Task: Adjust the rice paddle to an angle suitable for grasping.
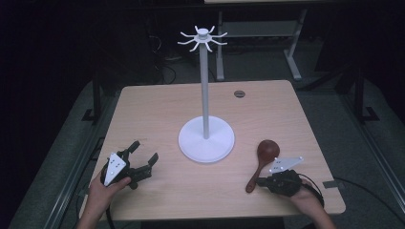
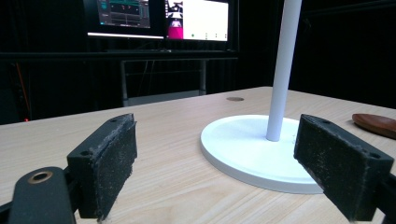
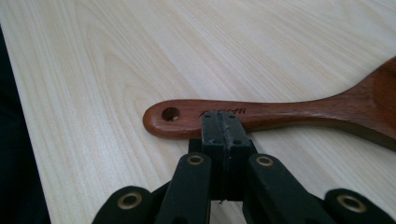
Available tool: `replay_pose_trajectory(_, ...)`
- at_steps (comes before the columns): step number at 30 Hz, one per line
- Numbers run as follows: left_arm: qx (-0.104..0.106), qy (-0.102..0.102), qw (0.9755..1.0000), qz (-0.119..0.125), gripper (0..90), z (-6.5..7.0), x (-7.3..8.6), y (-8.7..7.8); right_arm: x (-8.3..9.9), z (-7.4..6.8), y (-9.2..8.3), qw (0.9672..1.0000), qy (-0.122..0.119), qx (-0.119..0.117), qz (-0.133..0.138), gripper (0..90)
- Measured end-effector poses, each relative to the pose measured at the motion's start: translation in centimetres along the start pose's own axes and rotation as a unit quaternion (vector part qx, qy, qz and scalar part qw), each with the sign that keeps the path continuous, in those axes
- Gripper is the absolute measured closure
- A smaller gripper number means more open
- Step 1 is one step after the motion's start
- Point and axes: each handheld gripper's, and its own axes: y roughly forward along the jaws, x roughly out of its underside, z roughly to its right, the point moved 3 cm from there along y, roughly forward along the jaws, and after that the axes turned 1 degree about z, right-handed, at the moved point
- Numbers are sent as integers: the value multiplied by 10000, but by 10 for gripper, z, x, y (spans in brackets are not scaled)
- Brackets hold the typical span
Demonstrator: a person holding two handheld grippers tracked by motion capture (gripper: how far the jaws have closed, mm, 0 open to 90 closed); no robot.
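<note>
A dark red-brown wooden spoon (image 1: 264, 157) lies flat on the table's right front, bowl away from me. In the right gripper view its handle (image 3: 289, 111), with a hole at the end, runs across just beyond my right gripper (image 3: 221, 125), whose pads press together with nothing between them. My right gripper (image 1: 260, 181) rests at the handle's near end. My left gripper (image 1: 144, 151) sits open at the left front, empty, aimed at a white stand (image 1: 206, 139). Between its spread pads (image 2: 109, 161) I see the stand's round base (image 2: 247, 151) and the spoon's bowl (image 2: 376, 123).
The stand's tall pole carries a ring of white hooks (image 1: 203, 38) at its top. The light wooden table (image 1: 157, 109) has a small round grommet (image 1: 239, 94) near its far edge. Monitors (image 2: 159, 18) glow beyond the table.
</note>
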Motion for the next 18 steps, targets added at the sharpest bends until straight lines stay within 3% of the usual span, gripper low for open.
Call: replay_pose_trajectory(18, 5, 7, 10000, -12, 127, 0, 0, 0, -19, -3, 18, 9999, -131, 28, 53, 896)
